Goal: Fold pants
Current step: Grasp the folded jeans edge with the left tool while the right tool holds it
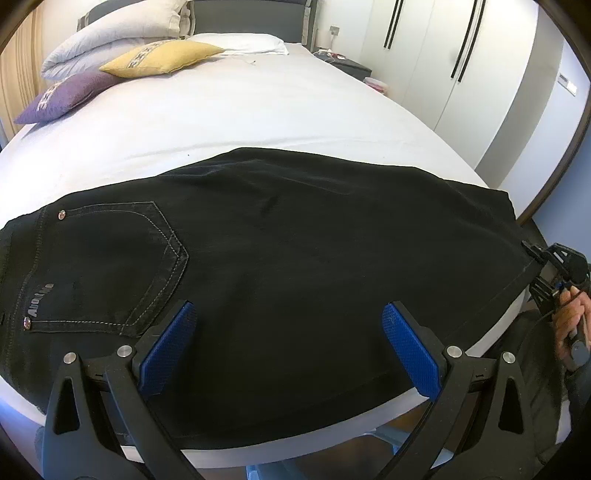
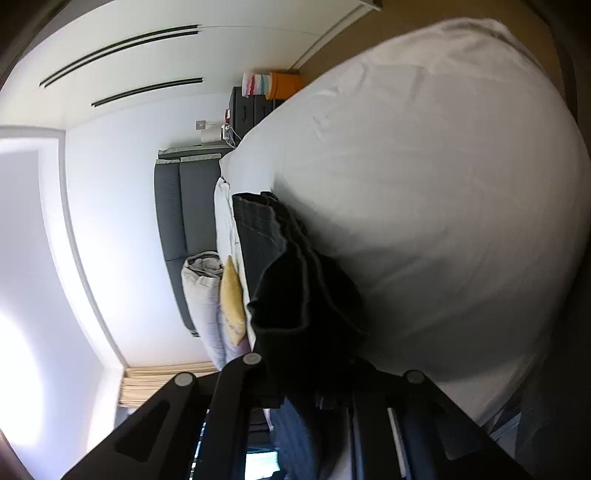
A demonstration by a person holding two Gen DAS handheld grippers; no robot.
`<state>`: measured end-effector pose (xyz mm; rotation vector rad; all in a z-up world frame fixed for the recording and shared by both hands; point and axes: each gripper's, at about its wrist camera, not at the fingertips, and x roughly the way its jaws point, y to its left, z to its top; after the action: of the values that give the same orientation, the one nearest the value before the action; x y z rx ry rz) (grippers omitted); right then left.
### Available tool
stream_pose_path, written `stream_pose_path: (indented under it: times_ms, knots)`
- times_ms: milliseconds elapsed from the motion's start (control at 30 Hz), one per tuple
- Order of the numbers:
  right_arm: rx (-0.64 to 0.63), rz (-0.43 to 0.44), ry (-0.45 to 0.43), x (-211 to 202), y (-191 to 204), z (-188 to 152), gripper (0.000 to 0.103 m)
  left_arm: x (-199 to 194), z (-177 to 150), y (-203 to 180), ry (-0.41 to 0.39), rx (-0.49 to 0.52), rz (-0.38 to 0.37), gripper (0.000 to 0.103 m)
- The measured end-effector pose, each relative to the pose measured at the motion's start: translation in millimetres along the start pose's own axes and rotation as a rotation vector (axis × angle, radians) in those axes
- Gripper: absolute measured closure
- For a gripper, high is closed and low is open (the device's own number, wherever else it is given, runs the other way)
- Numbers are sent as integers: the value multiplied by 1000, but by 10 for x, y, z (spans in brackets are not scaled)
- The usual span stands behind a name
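Observation:
Black pants (image 1: 295, 258) lie flat across the near edge of a white bed (image 1: 258, 110), back pocket (image 1: 110, 266) at the left and leg ends at the right. My left gripper (image 1: 290, 308) hovers open over the pants' near edge, its blue pads wide apart with only cloth below them. At the far right, my right gripper (image 1: 535, 254) is held by a hand (image 1: 572, 317) at the corner of the leg hems. In the right wrist view the bunched hems of the pants (image 2: 295, 295) run into the right gripper (image 2: 314, 373), which is shut on them; the fingertips are hidden by cloth.
A yellow cushion (image 1: 162, 59), a purple cushion (image 1: 62, 96) and a folded white duvet (image 1: 118, 33) sit at the head of the bed. A white wardrobe (image 1: 461, 55) and a dark nightstand (image 1: 354, 66) stand beyond the bed's right side.

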<state>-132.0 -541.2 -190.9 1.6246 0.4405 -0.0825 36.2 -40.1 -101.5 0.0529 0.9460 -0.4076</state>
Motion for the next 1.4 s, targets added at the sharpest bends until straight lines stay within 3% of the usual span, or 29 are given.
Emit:
stream_pose_path:
  times_ms: [333,467,567,600,667,733,800,933,1133,1267,1400]
  knots:
    - [-84,-99,-51,16,111,-65,95,128,78,-70,14,-39,-68,0]
    - [-191,-183,-84,16,366,-158,95,180,133,-88,19,-64,-106,0]
    - [-377,-256,-95,94,749,-335,95,234,176,-49,31,-112,-153,0]
    - [-491,-289,-88,170,956,-474,95,243,188,-30,34,-127,-167,0]
    - [-846,-375,-36,473,1431,-1012,95,262,220,37,35,-180,-200,0]
    - [-1208,-460,49,852,1652,-1706,96,277,247,129,34,-247,-248,0]
    - [-1415,-501,152,1163,1565,-2260,96,335,271,202,65,-316,-303,0]
    - [-1576,-542,214,1319,1350,-2690,97,422,351,221,99,-362,-400,0]
    - [-1637,-552,185,1312,1353,-2747,97,731,571,75,184,-466,-556,0]
    - [-1722,-552,145,1258,1335,-2836,97,903,764,-184,234,-410,-576,0]
    - [-1822,-561,90,1210,1311,-2935,97,1147,858,-357,295,-425,-588,0]
